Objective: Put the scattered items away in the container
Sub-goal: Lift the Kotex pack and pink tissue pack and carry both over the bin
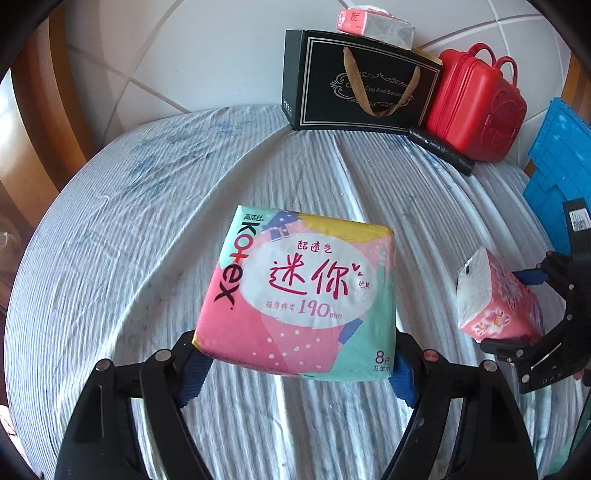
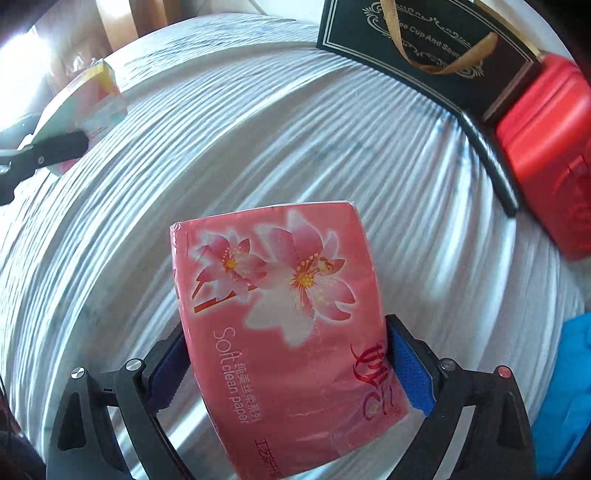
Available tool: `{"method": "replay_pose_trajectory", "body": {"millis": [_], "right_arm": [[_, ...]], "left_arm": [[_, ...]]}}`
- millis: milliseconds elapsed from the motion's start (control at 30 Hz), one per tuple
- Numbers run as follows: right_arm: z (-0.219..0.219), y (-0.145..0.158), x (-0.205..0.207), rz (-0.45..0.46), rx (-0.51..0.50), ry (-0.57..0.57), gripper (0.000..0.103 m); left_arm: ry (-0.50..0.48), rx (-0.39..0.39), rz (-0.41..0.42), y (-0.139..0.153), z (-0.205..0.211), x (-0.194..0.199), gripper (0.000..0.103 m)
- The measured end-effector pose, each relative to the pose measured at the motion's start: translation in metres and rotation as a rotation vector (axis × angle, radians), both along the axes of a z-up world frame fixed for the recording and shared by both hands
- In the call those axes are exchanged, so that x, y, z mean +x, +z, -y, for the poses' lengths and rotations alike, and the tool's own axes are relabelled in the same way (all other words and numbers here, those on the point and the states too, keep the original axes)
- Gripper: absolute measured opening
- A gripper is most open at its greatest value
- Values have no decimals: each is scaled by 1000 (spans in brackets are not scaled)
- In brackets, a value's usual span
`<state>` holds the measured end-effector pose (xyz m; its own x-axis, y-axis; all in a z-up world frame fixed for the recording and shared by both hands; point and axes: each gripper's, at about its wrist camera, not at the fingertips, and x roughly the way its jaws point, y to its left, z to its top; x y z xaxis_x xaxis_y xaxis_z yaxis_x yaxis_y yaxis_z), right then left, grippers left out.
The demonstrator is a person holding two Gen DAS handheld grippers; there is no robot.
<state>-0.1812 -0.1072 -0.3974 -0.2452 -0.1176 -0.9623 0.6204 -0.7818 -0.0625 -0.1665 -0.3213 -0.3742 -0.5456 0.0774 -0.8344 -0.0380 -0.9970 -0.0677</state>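
Striped tablecloth (image 1: 147, 221) bears black gift box (image 1: 354, 85), tissue pack (image 1: 373, 22) atop.

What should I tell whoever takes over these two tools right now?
Left tool: shut on the Kotex pad pack, lifted over the striped tablecloth.
Right tool: shut on the pink soft clean paper tissue pack, also lifted.
Blue container: at the table's right edge; its inside is not visible.
Another pink tissue pack lies atop the black gift box, beside the red case.
Done: both packs picked up.
Left: put both in the container, then probably fetch the pack on the box.
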Motion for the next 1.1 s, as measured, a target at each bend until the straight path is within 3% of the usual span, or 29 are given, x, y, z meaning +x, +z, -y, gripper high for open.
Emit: {"method": "replay_pose_trajectory", "body": {"millis": [267, 400, 567, 1100], "right_arm": [[-31, 20, 102, 97, -92, -99, 89], [-38, 22, 110, 103, -118, -117, 88], [-54, 47, 122, 81, -162, -144, 88], [-104, 152, 161, -74, -294, -181, 89]], "left_arm": [[-32, -12, 26, 41, -26, 61, 79], [-40, -24, 24, 60, -40, 82, 79], [-47, -54, 10, 87, -57, 104, 79], [-47, -123, -77, 163, -121, 149, 79]]}}
